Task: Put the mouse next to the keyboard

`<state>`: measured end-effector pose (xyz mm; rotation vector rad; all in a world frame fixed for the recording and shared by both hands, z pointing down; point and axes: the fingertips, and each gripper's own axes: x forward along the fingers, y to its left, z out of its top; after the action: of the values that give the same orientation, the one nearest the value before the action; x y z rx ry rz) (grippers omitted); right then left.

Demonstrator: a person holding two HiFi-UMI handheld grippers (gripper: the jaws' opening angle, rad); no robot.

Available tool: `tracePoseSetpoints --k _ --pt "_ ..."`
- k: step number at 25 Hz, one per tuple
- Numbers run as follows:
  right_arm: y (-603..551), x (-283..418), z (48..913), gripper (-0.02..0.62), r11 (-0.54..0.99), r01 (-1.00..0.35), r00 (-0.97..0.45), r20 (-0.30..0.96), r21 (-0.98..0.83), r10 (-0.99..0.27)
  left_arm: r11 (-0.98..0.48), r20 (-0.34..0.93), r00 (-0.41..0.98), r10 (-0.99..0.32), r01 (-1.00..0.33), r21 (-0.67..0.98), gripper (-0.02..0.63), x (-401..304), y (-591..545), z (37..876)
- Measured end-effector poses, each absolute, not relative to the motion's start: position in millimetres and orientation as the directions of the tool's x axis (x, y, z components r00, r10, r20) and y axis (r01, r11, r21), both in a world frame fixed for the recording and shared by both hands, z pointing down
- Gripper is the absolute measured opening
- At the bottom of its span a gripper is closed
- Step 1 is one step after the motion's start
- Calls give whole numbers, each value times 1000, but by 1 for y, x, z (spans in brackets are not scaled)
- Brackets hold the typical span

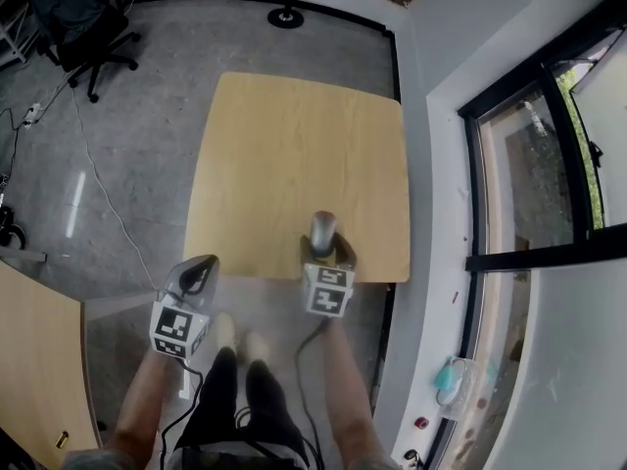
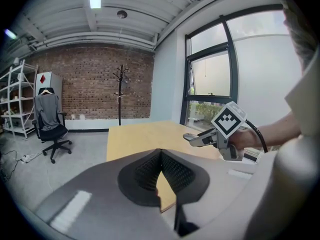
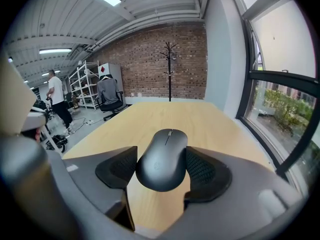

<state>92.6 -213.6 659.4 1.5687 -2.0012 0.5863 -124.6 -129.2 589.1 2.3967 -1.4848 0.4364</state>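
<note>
Left claw (image 1: 194, 276) closed on nothing, hanging off the desk (image 1: 284, 135) near its 7 o'clock corner, out of play. Right claw (image 1: 323, 235) clamped on the mouse (image 3: 162, 159) over the near edge at 6 o'clock, the mouse's long axis pointing to 12 along the jaws. So the right hand places it. No keyboard in any view; target spot can't be told.

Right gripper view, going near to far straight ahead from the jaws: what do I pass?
mouse → table → coat stand → brick wall
</note>
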Motion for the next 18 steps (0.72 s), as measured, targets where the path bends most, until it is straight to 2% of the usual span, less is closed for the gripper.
tracePoseSetpoints --k 18 --pt "-206 192 665 319 102 -995 -78 648 -1 -758 -515 404 503 -765 -853 86 -2 -53 -142 592"
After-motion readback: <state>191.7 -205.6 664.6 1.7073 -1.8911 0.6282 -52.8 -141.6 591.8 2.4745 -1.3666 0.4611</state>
